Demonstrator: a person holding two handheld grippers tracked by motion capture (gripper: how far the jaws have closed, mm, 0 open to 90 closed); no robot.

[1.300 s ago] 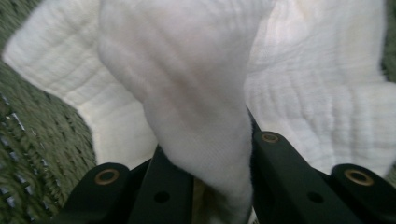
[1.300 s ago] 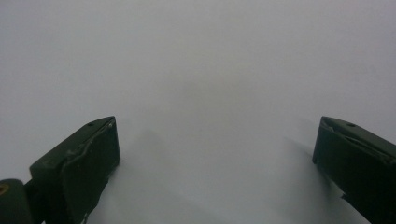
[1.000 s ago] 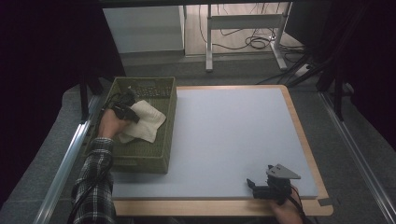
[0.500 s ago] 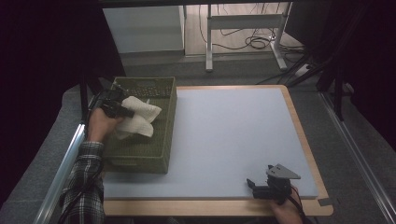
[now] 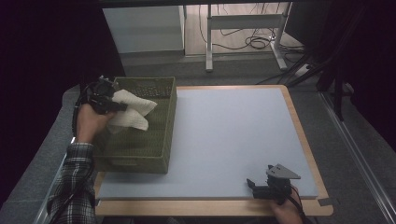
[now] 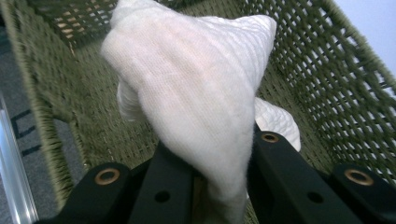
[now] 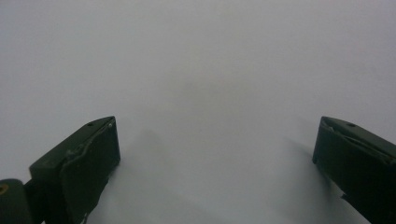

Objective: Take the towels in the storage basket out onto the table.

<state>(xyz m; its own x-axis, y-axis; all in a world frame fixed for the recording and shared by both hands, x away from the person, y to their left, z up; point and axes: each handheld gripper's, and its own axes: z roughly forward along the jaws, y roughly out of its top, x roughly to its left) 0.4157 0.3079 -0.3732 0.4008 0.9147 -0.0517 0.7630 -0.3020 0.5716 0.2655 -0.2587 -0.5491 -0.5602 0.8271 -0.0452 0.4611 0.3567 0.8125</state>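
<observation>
A white waffle-knit cloth (image 5: pixel 130 112) hangs bunched above the olive woven basket (image 5: pixel 154 154) at the table's left. My left gripper (image 5: pixel 112 103) is shut on the cloth, lifted over the basket's far left part. In the left gripper view the cloth (image 6: pixel 196 98) bulges up between the two black jaws, and the basket wall (image 6: pixel 327 74) surrounds it. My right gripper (image 5: pixel 258 186) rests low at the table's front right, open, with nothing between its fingers (image 7: pixel 79 172) but the pale mat (image 7: pixel 205 93).
A pale blue mat (image 5: pixel 233 135) covers the wooden table (image 5: pixel 303 135). Beyond the far edge stand a white cabinet (image 5: pixel 140 28) and a desk frame (image 5: pixel 243 23) with cables on the floor. Metal rails (image 5: pixel 364 158) run along the table's sides.
My left gripper has risen and drawn back toward the left with the cloth, lifting it out of the basket's bottom. The right gripper has stayed still.
</observation>
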